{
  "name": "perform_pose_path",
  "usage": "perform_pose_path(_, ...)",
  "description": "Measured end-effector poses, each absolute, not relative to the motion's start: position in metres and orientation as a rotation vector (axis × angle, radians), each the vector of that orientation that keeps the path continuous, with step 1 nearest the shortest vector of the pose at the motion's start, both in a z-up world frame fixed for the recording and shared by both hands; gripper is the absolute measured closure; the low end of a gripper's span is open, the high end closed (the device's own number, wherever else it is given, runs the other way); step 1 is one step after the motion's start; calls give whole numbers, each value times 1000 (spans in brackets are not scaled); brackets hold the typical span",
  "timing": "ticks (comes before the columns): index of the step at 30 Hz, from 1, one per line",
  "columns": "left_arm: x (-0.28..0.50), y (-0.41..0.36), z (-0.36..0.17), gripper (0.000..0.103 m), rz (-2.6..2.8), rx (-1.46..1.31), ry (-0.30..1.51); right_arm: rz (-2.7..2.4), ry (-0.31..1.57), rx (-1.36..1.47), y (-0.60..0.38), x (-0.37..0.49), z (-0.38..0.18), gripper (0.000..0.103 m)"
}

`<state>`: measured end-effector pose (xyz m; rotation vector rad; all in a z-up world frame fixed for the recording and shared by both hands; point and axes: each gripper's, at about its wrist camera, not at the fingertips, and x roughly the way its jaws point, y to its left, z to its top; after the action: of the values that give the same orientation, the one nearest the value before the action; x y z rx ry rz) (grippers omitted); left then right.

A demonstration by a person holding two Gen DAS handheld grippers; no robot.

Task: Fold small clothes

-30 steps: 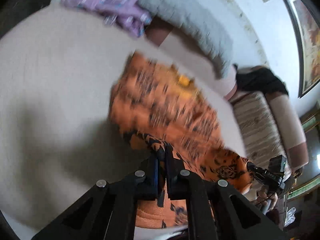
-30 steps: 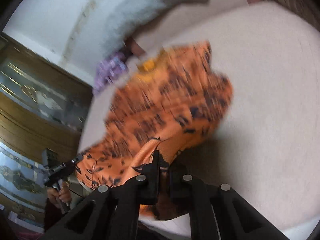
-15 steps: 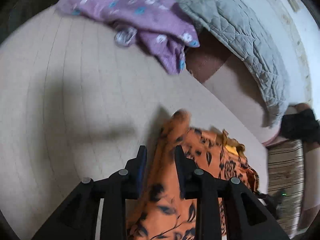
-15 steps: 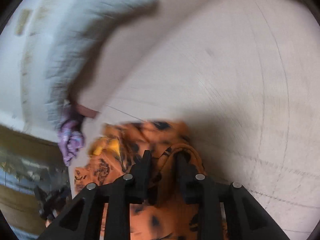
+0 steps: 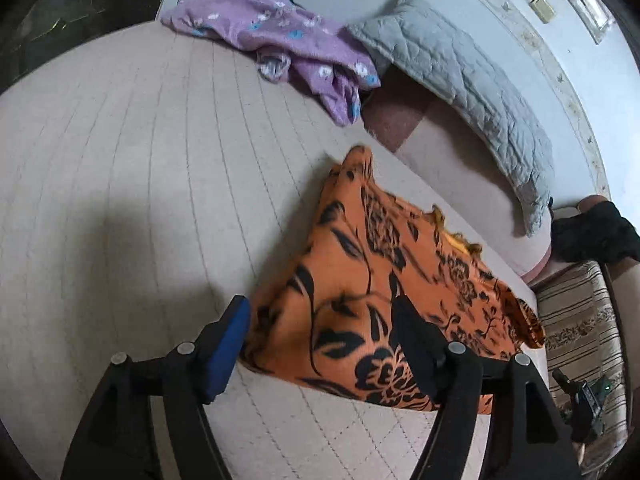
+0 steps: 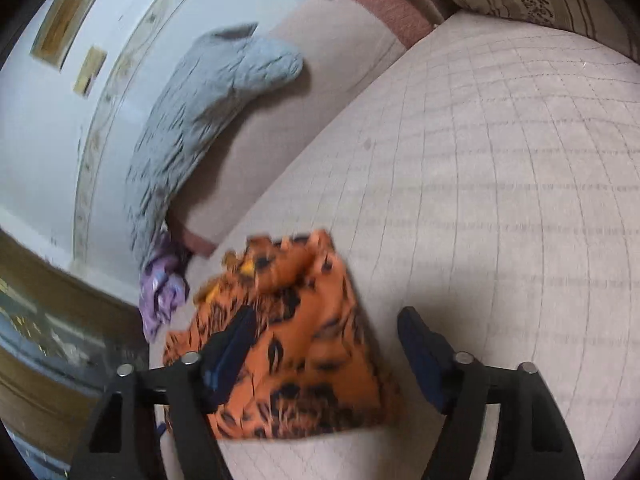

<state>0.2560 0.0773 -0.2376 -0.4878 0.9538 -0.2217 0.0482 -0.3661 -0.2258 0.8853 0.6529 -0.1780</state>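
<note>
An orange garment with black flower print lies folded on the beige quilted sofa seat. My left gripper is open, its fingers spread over the garment's near edge and holding nothing. In the right wrist view the same orange garment lies under my right gripper, which is open and empty, its left finger over the cloth. A purple flowered garment lies crumpled at the far end of the seat, and shows in the right wrist view too.
A grey quilted blanket hangs over the sofa back. A dark cloth sits on the sofa arm. A striped cushion lies past the seat's end. The seat stretches to the right of the garment.
Both grippers have opened and let go of the orange garment. It now lies folded over on the seat, and both grippers have drawn back toward its near edge.
</note>
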Motion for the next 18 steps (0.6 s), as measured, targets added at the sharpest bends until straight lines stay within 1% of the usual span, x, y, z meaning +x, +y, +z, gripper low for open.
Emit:
perform_pose_path(1, 259, 75, -242, 29, -233, -482, 980, -154, 666, 847, -358, 52, -223, 52)
perform_pose_path(2, 263, 71, -247, 29, -240, -470, 996, -136, 681, 817, -356, 59, -218, 59)
perform_pose_path(3, 265, 70, -249, 29, -233, -453, 985, -114, 722, 765, -347, 74, -214, 69)
perform_pose_path(5, 266, 69, -252, 29, -213, -421, 971, -94, 791, 711, -335, 102, -214, 70)
perform_pose_path(7, 274, 71, -253, 29, -214, -426, 980, -115, 871, 642, -332, 143, -220, 74)
perform_pose_path(8, 277, 72, -254, 29, -216, -427, 979, -162, 897, 611, -337, 169, -224, 74)
perform_pose_path(11, 287, 77, -257, 29, -203, -418, 977, -315, 841, 658, -372, 203, -231, 74)
perform_pose_path(14, 288, 80, -255, 29, -202, -421, 956, -359, 751, 846, -402, 187, -230, 73)
perform_pose_path(16, 285, 80, -252, 29, -199, -428, 950, -309, 706, 845, -399, 159, -223, 73)
perform_pose_path(18, 279, 76, -246, 29, -196, -418, 936, -278, 712, 809, -392, 131, -218, 73)
